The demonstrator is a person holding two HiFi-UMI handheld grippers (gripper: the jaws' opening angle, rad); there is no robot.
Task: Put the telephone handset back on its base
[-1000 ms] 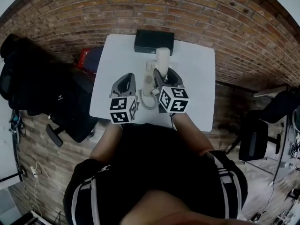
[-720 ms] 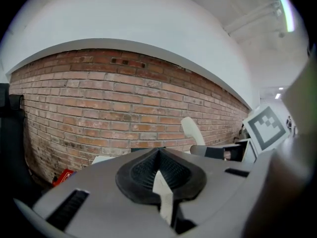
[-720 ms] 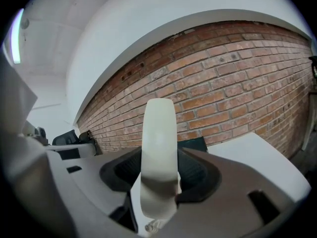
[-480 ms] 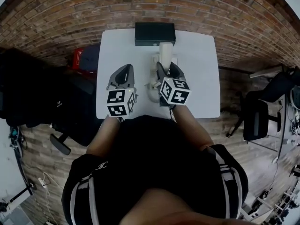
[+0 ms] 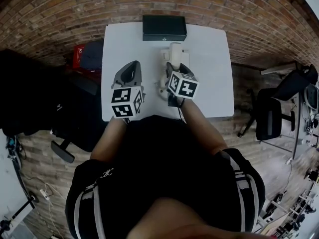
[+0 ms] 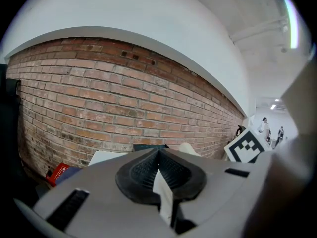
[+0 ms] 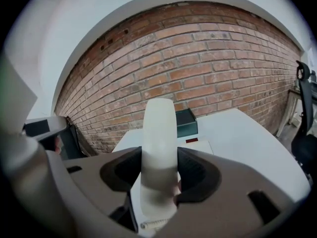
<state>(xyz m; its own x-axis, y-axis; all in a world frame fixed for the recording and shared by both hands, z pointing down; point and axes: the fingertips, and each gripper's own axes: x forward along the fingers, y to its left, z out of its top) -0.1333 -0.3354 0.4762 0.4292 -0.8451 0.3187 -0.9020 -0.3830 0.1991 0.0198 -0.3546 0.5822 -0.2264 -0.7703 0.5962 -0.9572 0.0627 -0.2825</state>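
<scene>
My right gripper point(image 7: 159, 175) has its jaws spread wide yet clamped on the cream telephone handset point(image 7: 158, 128). It grips low down, so most of the handset's length sticks out past the pads and tilts towards the far wall. The handset hangs over the white base point(image 7: 200, 145), which sits mid-table point(image 5: 214, 83), and as far as I can judge it isn't seated. My left gripper point(image 6: 159, 160) hovers to the left, jaws pressed together on nothing.

My worry is the low hold: the long free end could swing or land crooked, catch one cradle edge and rock off when I let go. The coiled cord point(image 7: 153, 224) trails under the jaws and could get trapped beneath the handset. With nothing bracing the base, a hard push might also shove it towards the black box point(image 5: 164, 28) at the far edge
</scene>
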